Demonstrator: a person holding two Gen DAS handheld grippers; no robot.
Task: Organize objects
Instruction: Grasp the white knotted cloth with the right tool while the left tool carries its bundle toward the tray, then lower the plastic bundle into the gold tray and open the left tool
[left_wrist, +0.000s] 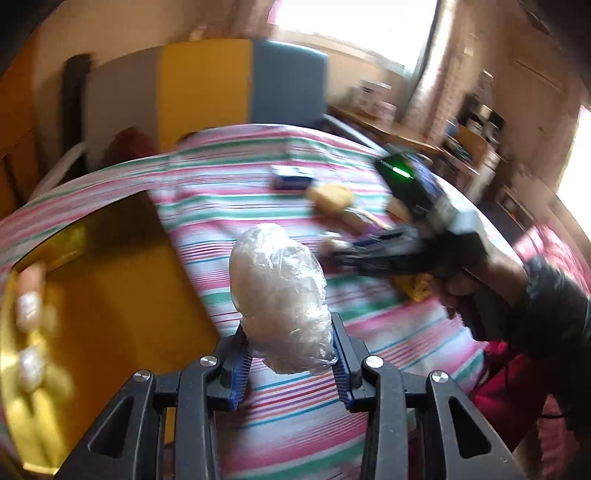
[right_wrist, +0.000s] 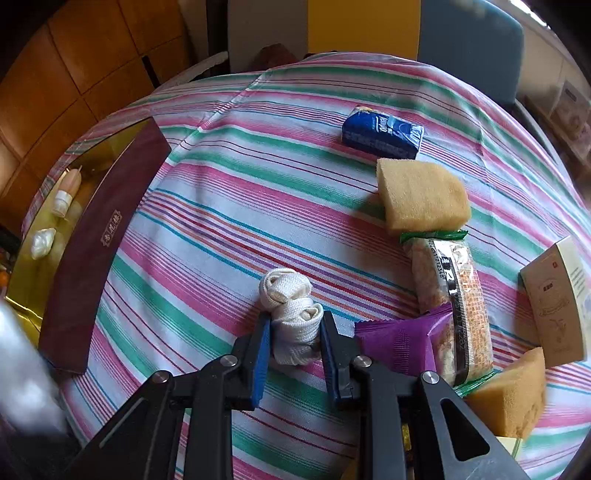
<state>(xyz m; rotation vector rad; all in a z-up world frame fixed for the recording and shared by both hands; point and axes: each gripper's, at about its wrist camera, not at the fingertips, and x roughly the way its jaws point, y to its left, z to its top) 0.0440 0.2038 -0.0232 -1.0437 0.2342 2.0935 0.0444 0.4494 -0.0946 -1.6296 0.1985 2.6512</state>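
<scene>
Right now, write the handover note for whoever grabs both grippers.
Left gripper: shut on a plastic-wrapped white bundle, held above the striped cloth, beside the open gold-lined box.
Right gripper: shut on a knotted white strap, which seems to rest on the cloth.
Done: a small bottle and a white bundle lie in the box.
Left: blue packet, two sponges, cracker pack, purple sachet, cream carton.

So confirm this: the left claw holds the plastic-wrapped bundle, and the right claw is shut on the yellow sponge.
Not the sponge. The right wrist view shows the right claw shut on the knotted white strap; the yellow sponge lies untouched beyond it. The left claw does hold the plastic-wrapped bundle.
</scene>
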